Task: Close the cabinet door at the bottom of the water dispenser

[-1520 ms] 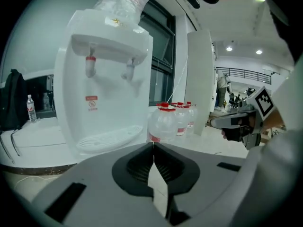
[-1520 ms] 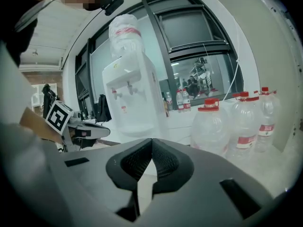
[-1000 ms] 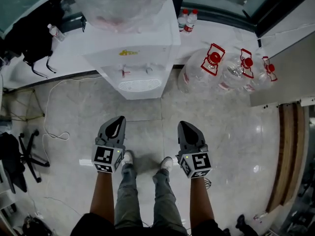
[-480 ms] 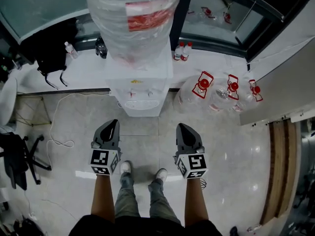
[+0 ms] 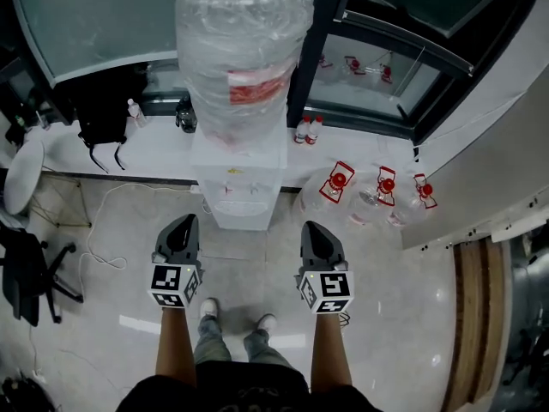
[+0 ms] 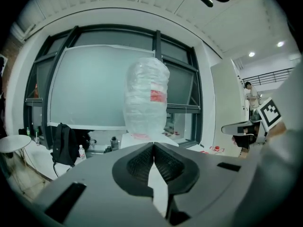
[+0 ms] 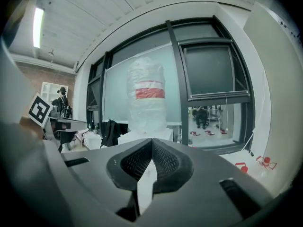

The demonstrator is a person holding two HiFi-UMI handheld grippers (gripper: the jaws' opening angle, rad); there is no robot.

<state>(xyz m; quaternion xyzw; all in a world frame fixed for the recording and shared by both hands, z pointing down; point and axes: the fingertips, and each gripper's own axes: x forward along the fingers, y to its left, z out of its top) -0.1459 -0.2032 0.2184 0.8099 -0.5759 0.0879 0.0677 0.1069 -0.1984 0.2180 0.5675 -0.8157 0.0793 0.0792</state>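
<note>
The white water dispenser (image 5: pixel 237 183) stands against the window ledge, topped by a big plastic-wrapped bottle (image 5: pixel 244 50). From above its front face with two taps shows; the bottom cabinet door is hidden. My left gripper (image 5: pixel 183 230) and right gripper (image 5: pixel 314 234) hover side by side in front of it, both shut and empty, well apart from the dispenser. In the left gripper view the wrapped bottle (image 6: pixel 147 100) rises straight ahead above the closed jaws; in the right gripper view the bottle (image 7: pixel 147 98) does likewise.
Three empty water jugs with red caps (image 5: pixel 373 197) lie on the floor right of the dispenser. A black backpack (image 5: pixel 101 114) and small bottles (image 5: pixel 307 130) sit on the ledge. A white cable (image 5: pixel 94 230) trails left, near an office chair (image 5: pixel 30 269). The person's shoes (image 5: pixel 233 314) are below.
Both grippers have risen together, and the head camera with them; the dispenser and jugs look smaller and farther, and more of the bottle and window shows. The jaws stayed shut.
</note>
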